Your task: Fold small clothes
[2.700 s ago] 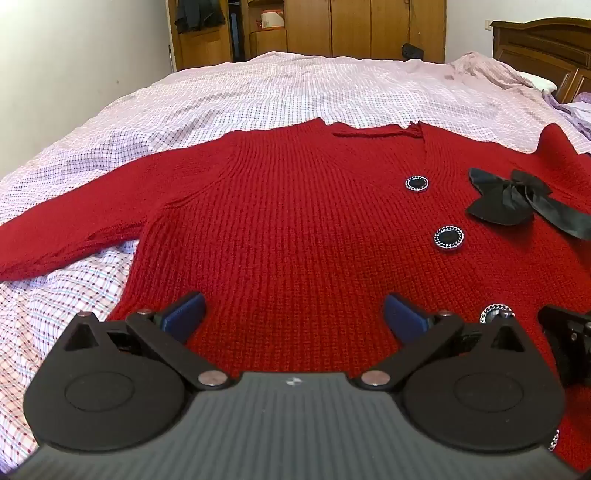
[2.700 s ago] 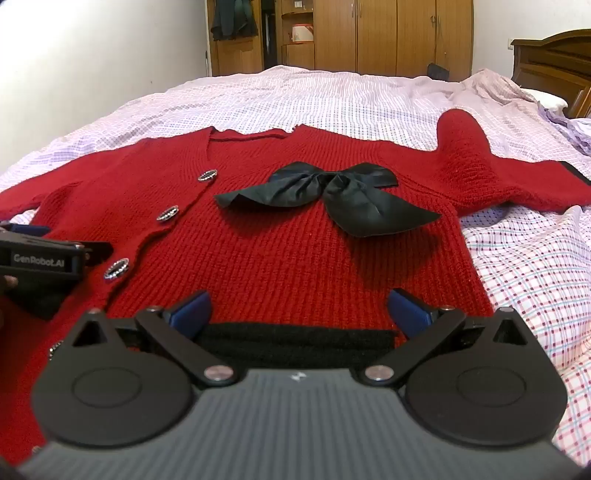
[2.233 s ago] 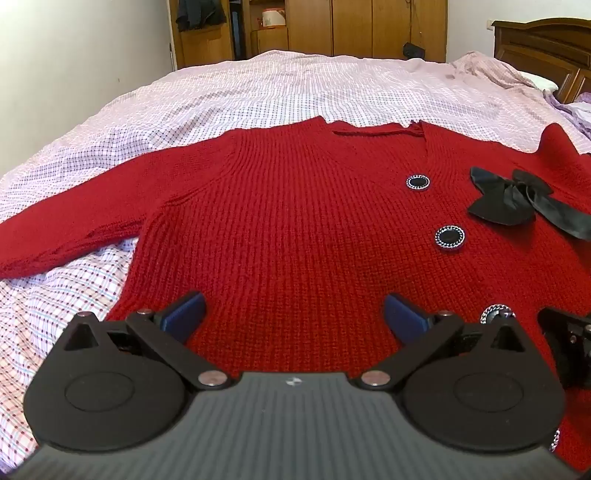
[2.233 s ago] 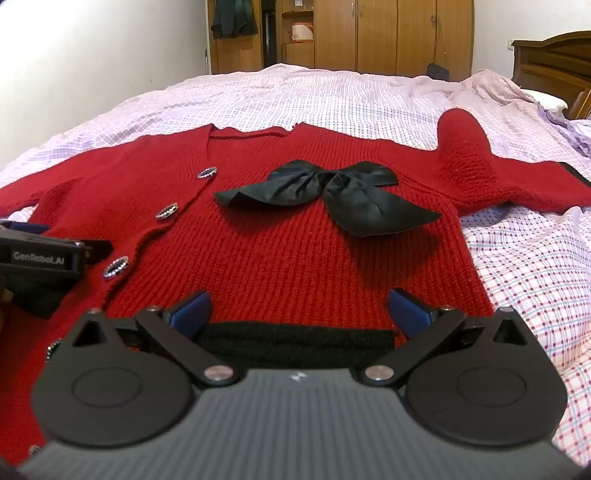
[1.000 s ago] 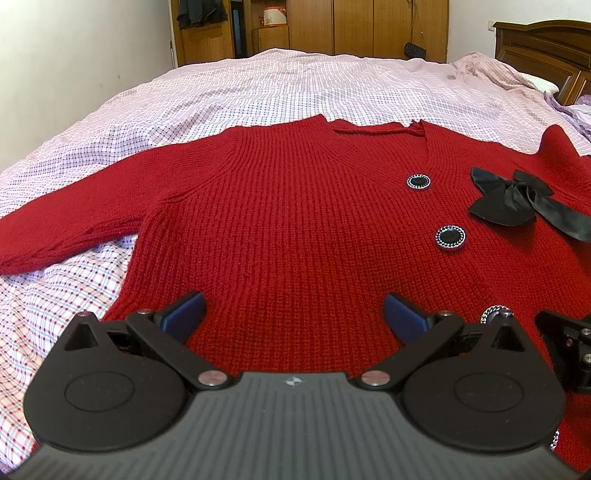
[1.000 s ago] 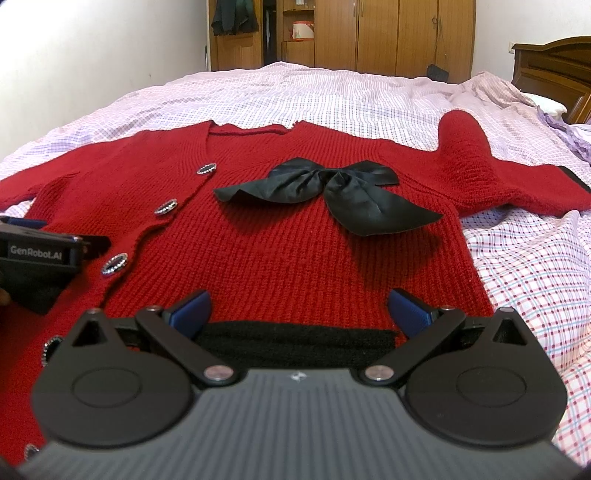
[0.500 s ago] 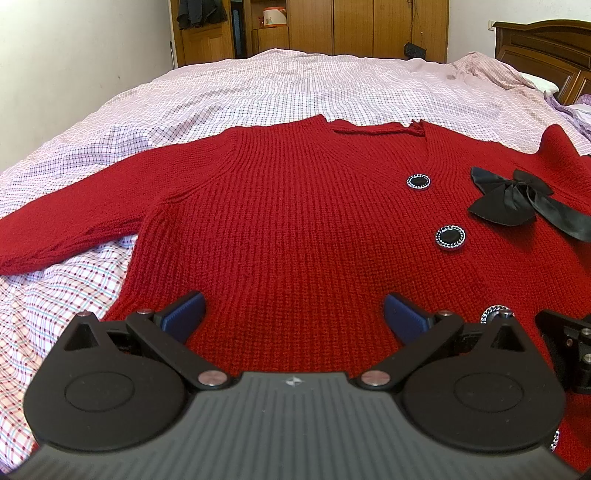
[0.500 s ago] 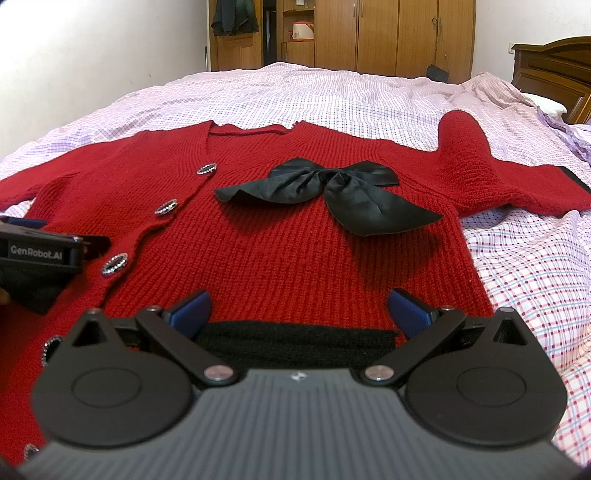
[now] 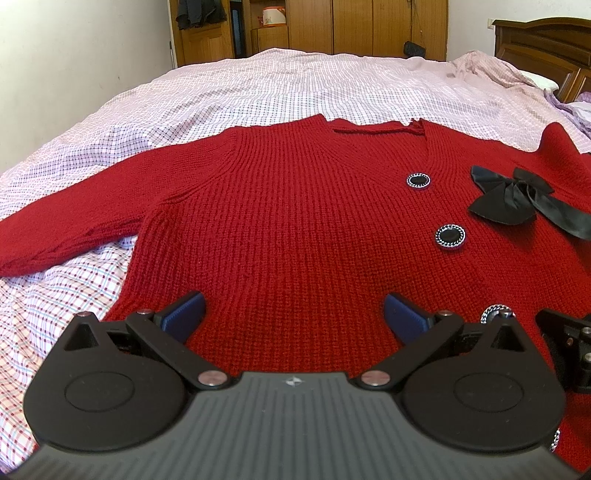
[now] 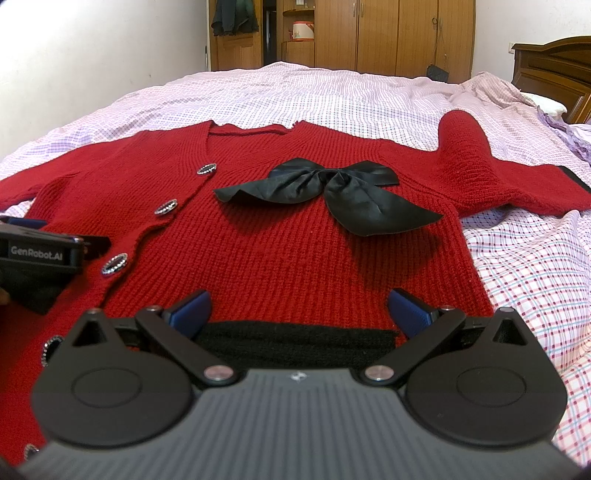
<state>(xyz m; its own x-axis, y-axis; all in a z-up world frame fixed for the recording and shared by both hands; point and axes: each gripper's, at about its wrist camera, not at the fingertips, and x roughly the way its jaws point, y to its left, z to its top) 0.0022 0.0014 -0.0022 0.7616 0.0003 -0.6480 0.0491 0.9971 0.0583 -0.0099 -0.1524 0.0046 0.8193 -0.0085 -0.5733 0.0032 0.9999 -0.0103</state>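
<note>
A red knit cardigan (image 9: 295,221) lies flat, front up, on the bed, with black round buttons (image 9: 450,236) down the front and a black satin bow (image 10: 332,188) on its right chest. Its black hem band (image 10: 295,341) is at the near edge. The left sleeve (image 9: 62,229) stretches left; the right sleeve (image 10: 491,177) stretches right. My left gripper (image 9: 293,317) is open and empty over the cardigan's left lower half. My right gripper (image 10: 299,310) is open and empty over the hem band. The left gripper also shows in the right wrist view (image 10: 40,254).
The cardigan rests on a pink checked bedsheet (image 9: 295,85). A dark wooden headboard (image 9: 546,40) stands at the right, wooden wardrobes (image 10: 376,33) at the back, a white wall (image 9: 74,55) at the left. Crumpled lilac fabric (image 10: 569,133) lies at the far right.
Almost nothing has changed. Both views drift very slightly; both grippers stay open over the cardigan's lower edge.
</note>
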